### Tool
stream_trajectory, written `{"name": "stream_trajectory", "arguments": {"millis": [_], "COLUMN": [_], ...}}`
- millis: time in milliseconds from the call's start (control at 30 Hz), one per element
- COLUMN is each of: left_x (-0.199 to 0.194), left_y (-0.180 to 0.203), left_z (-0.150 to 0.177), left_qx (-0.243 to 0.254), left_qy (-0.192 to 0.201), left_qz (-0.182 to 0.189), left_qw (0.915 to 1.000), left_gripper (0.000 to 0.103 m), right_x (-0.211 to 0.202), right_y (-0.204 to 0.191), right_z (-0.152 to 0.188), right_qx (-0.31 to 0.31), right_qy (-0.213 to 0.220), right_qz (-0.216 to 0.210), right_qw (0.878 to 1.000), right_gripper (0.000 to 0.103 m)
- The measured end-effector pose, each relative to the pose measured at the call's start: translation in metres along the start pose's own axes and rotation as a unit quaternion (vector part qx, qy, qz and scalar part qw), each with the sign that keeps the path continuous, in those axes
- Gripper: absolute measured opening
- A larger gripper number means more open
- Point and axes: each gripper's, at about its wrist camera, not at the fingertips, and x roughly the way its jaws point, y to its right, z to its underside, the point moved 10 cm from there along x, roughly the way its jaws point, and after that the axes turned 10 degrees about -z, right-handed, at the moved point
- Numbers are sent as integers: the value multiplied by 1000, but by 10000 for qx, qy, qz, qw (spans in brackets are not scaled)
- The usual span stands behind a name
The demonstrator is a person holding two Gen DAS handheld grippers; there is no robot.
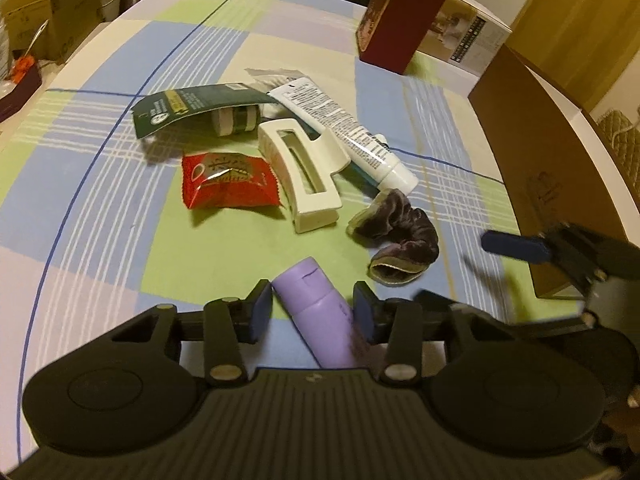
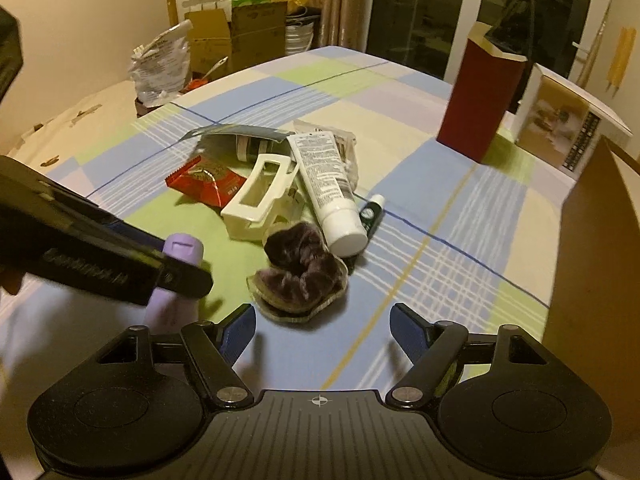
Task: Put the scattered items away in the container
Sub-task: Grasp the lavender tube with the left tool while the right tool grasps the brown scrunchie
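Warm, yellowish indoor light fills both views, dim toward the room's back, where the dark window panes (image 2: pixel 424 16) give nothing. Things on the table (image 1: pixel 100 208) throw soft shadows toward the camera and leftwards. Glare flashes on the red foil packet (image 1: pixel 228 180). Fisheye bending curves the cloth's lines, and black vignette cuts the corners. The right gripper (image 1: pixel 520 248) smears with motion blur; the picture is grainy and soft throughout.

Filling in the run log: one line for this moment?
left gripper: around purple bottle | right gripper: open, empty, near scrunchie | box: waiting
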Motion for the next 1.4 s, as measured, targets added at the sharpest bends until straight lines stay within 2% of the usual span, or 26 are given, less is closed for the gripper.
{"name": "stream_trajectory", "arguments": {"millis": [233, 267, 400, 467, 500, 600, 867, 1033, 1400], "left_x": [-5, -5, -8, -9, -9, -9, -1, -1, -26], "left_y": [-8, -9, -13, -10, -9, -2, 6, 5, 17], "left_z": [0, 0, 1, 0, 0, 2, 13, 11, 12], "left_qx": [353, 365, 311, 347, 374, 481, 634, 556, 781], "left_qy": [-12, -19, -42, -17, -13, 2, -25, 28, 161], "left_qz": [80, 102, 157, 168, 170, 160, -87, -108, -68], "left_qw": [9993, 9993, 9994, 9993, 9992, 9987, 9979, 9984, 9968], "left_gripper": [38, 38, 35, 35, 36, 40, 40, 26, 25], "right_x": [20, 23, 28, 26, 24, 15, -13, -28, -65], "right_y": [-3, -4, -7, -4, -1, 6, 16, 15, 4], "right_z": [-10, -10, -9, -8, -7, -4, 18, 28, 38], "right_qx": [-253, -308, -436, -371, -294, -40, 444, 690, 903], "right_qy": [-21, -35, -72, -70, -70, -58, -5, 63, 223], "right_qz": [-168, -175, -205, -145, -112, 7, 209, 247, 342], "right_qw": [9995, 9994, 9988, 9992, 9995, 10000, 9988, 9973, 9951], "right_gripper": [80, 69, 52, 33, 31, 28, 27, 27, 27]}}
